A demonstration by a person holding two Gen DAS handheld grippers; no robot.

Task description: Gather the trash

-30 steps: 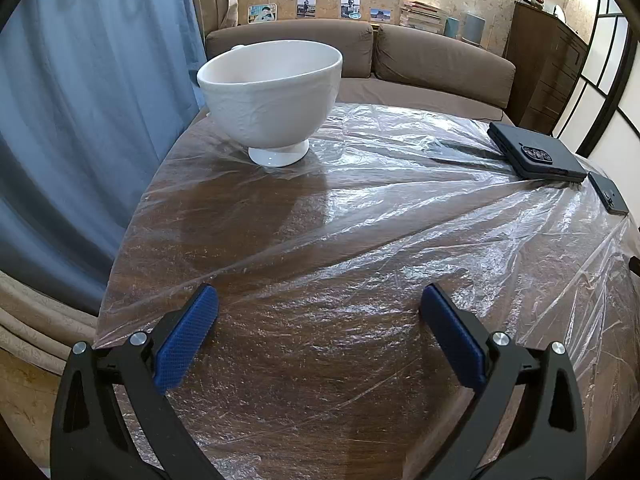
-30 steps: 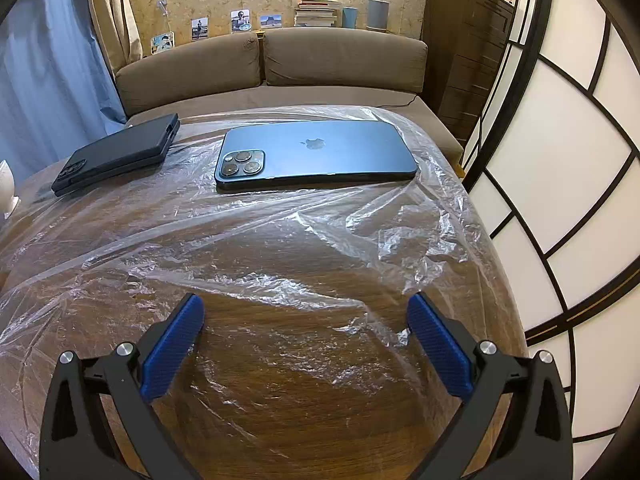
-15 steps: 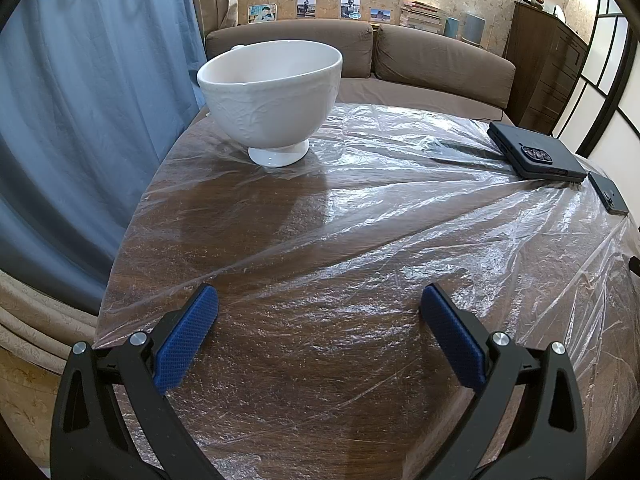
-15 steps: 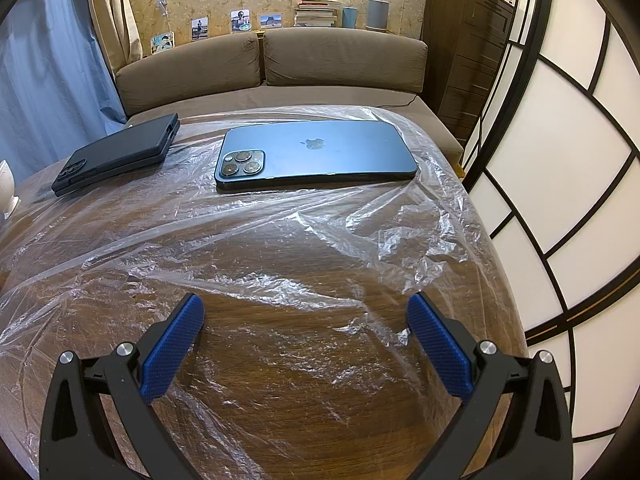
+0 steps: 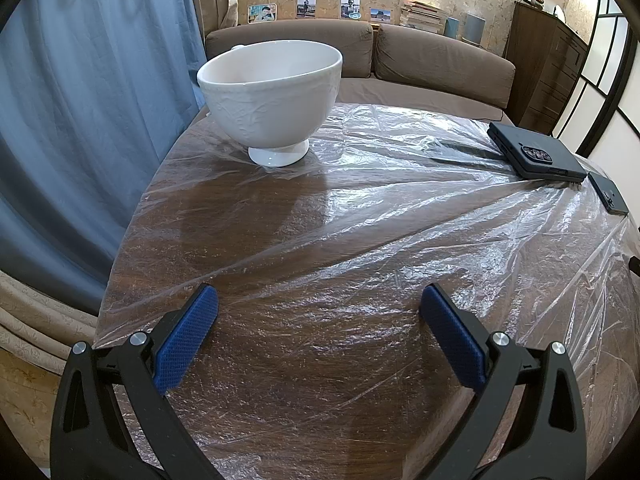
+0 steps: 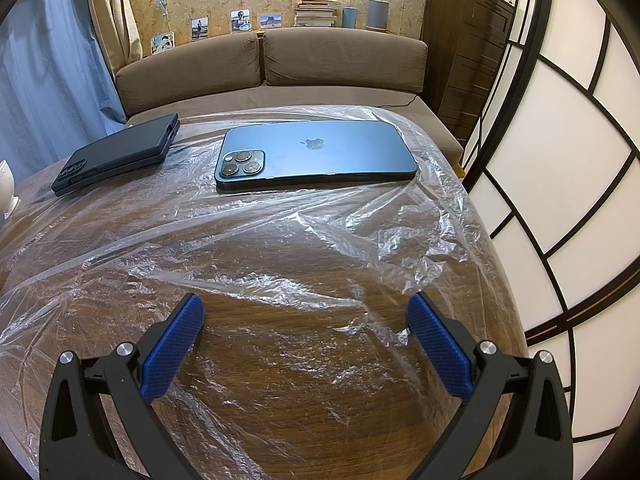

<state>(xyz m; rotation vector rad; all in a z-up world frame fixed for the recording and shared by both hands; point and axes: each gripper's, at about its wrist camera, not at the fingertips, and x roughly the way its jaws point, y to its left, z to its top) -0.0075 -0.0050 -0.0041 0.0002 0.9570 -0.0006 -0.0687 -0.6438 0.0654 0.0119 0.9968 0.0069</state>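
Step in hand: pre-grasp. Judged from the layout, collection has not begun; nothing is held.
Left claw point(image 5: 318, 312): fingers wide apart, empty, at the bottom of the left wrist frame, low over the plastic film.
Right claw point(image 6: 306, 320): fingers wide apart, empty, at the bottom of the right wrist frame, low over the same film.
Task item: the clear plastic film point(image 5: 400, 216), the likely trash, lies spread and wrinkled across the round wooden surface point(image 6: 320, 400). It fills the centre of both frames. No other loose waste is visible.
Film condition: raised folds and a crumpled ridge sit at centre right of the right wrist frame point(image 6: 400, 240).
Objects on the film, left wrist view: white footed bowl point(image 5: 272, 96) at upper centre; black cased phone point(image 5: 536, 152) at upper right; a second dark device point(image 5: 610, 198) at the right edge.
Objects on the film, right wrist view: blue phone point(image 6: 316, 156) at upper centre, camera side up; black cased phone point(image 6: 120, 156) at upper left.
Next move, requirement: likely lower one claw onto a raised fold and close on it. Flat film offers little to pinch.
Hazard: the bowl and phones rest on the film. Pulling the film may drag or tip them; clearing them first appears advisable.
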